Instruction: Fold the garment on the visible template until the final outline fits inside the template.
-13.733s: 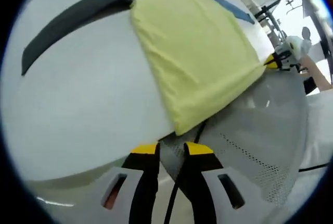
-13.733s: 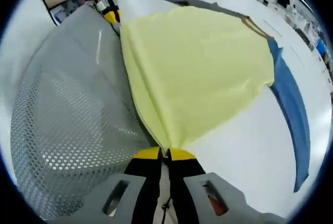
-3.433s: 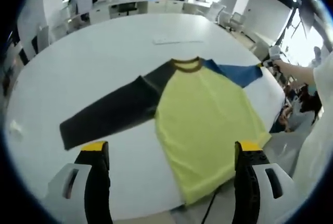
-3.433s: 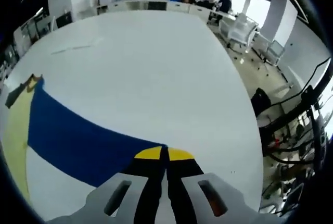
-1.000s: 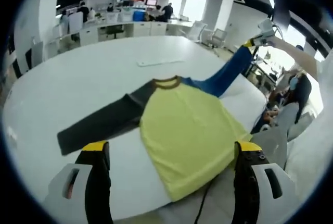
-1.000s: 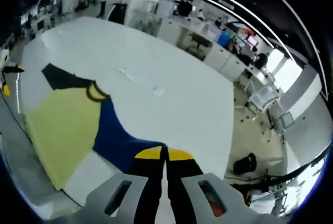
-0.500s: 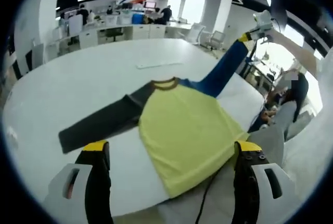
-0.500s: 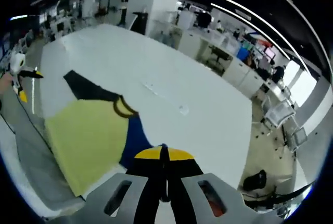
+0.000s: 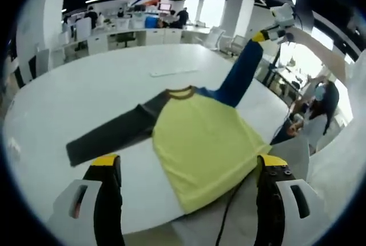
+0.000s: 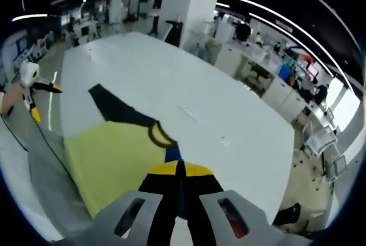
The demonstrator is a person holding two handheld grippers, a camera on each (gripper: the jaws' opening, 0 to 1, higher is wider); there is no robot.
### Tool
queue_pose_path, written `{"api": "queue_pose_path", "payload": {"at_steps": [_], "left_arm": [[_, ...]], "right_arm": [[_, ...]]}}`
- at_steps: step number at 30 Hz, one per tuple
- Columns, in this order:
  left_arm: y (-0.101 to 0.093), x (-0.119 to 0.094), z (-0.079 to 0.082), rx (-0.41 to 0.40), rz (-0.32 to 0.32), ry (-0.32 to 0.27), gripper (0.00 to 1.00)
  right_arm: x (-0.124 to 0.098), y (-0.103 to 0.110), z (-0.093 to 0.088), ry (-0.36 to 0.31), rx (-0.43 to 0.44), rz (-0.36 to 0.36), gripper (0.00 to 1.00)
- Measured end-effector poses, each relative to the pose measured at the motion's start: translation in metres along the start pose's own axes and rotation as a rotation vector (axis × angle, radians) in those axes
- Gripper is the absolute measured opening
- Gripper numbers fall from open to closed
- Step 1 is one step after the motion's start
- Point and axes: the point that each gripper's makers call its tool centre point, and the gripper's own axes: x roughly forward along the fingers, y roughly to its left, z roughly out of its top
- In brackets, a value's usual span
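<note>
A long-sleeved shirt lies flat on the white table (image 9: 86,80): yellow body (image 9: 203,143), brown collar (image 9: 182,92), dark grey sleeve (image 9: 108,134) stretched out to the left. Its blue sleeve (image 9: 240,74) is raised off the table, and my right gripper (image 9: 262,35) is shut on the cuff. My left gripper (image 9: 189,163) hovers wide open at the table's near edge, holding nothing. In the right gripper view my right gripper (image 10: 180,169) is shut on the blue sleeve (image 10: 173,154) above the yellow body (image 10: 114,160) and collar (image 10: 160,134). The left gripper (image 10: 43,100) stands open at the far left.
A thin white strip (image 9: 174,71) lies on the table beyond the collar. A grey mesh chair (image 9: 251,211) stands at the table's near edge under the shirt's hem. A person (image 9: 320,103) stands to the right. Desks and chairs fill the office behind.
My right gripper has carried the blue sleeve higher and further in over the shirt. The left gripper has stayed open in place.
</note>
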Motion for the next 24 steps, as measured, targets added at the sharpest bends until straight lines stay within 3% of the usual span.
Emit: {"api": "queue_pose_path", "payload": {"at_steps": [12,17,24], "left_arm": [[-0.004,-0.001,0.0,-0.004,-0.005,-0.005,0.95],[-0.001,-0.005,-0.002,-0.017,0.007,-0.01,0.95],[0.002,-0.01,-0.006,-0.032,0.024,-0.016,0.95]], "right_arm": [[0.024,0.055,0.03,-0.007,-0.001,0.116,0.02],[0.044,0.079,0.039,-0.005,0.02,0.174,0.02],[0.077,0.094,0.03,0.051,0.031,0.188,0.02]]}}
